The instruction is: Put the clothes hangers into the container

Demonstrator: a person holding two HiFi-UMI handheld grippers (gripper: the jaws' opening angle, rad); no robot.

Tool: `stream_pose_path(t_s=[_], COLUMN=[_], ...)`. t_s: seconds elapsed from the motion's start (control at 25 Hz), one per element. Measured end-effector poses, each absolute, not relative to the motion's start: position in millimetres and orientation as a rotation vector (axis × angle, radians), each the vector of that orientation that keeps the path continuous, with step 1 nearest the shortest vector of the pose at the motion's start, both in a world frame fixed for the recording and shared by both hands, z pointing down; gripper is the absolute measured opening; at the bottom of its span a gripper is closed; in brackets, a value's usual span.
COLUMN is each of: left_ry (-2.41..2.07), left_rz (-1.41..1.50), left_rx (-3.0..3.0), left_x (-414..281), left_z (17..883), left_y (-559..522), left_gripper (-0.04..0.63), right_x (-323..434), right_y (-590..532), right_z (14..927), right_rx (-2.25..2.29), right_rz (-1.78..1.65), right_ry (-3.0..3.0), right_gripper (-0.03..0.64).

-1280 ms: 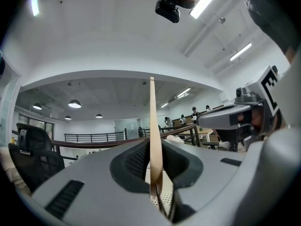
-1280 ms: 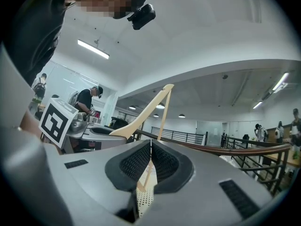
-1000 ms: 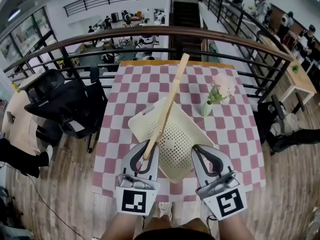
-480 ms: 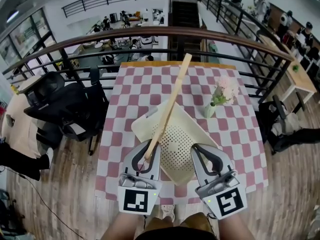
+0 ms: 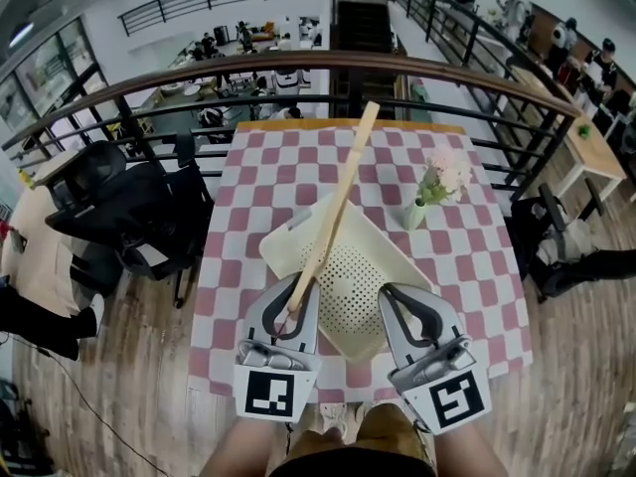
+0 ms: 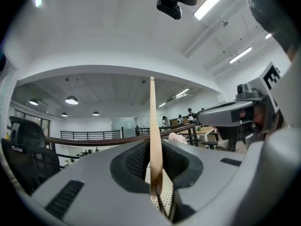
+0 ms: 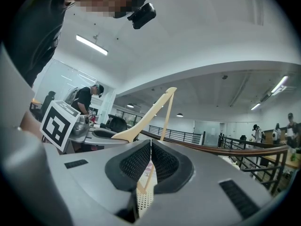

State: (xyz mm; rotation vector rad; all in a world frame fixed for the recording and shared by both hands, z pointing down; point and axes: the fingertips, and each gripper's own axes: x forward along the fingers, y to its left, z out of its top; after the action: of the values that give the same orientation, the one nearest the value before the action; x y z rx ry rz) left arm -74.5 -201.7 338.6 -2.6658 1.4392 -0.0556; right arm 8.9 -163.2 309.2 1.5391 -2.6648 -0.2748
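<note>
Near the tabletop's (image 5: 260,172) front edge, my left gripper (image 5: 290,312) clamps a slim wooden hanger (image 5: 334,210) over the perforated cream container (image 5: 399,264); right gripper (image 5: 395,297) closed, empty.

No words or numbers can be read (the marker cubes (image 5: 275,397) bear only black-and-white patterns).

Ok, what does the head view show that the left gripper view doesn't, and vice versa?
Only the head view: the checkered tablecloth and most of the cream basket on it. Only the left gripper view: ceiling lamps and the head camera overhead. Both: the wooden hanger clamped in the left gripper, the right gripper beside it, and the railing.
</note>
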Motion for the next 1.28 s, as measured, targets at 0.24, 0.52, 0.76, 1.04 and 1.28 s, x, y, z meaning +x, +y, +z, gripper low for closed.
stream_pose_path(t_s=[0.24,0.52,0.76,1.04,1.28], left_ry=[1.448,1.492,1.536,1.576,1.638], left_rz=[-0.062,-0.090,-0.127,-0.205,-0.298], left_rx=[-2.670,-2.680,-2.699,-2.707,-2.728], left_x=[-69,-61,-57,-52,-54], left_z=[345,356,366,377,386], left_y=[-208,-219,-225,-228,-231], left_gripper=[0.058,0.058,0.058,0.058,0.058], right_x=[13,21,28,29,29], right_y=[-168,-184,-199,-208,-209], right_z=[314,314,318,314,313], right_rx=[1.520,1.497,1.481,1.457,1.448], right_rz=[-0.258,-0.247,-0.227,-0.226,-0.229], right_ry=[-2.664,-2.690,-2.717,-2.756,-2.769], right_gripper=[0.034,0.034,0.034,0.034,0.034])
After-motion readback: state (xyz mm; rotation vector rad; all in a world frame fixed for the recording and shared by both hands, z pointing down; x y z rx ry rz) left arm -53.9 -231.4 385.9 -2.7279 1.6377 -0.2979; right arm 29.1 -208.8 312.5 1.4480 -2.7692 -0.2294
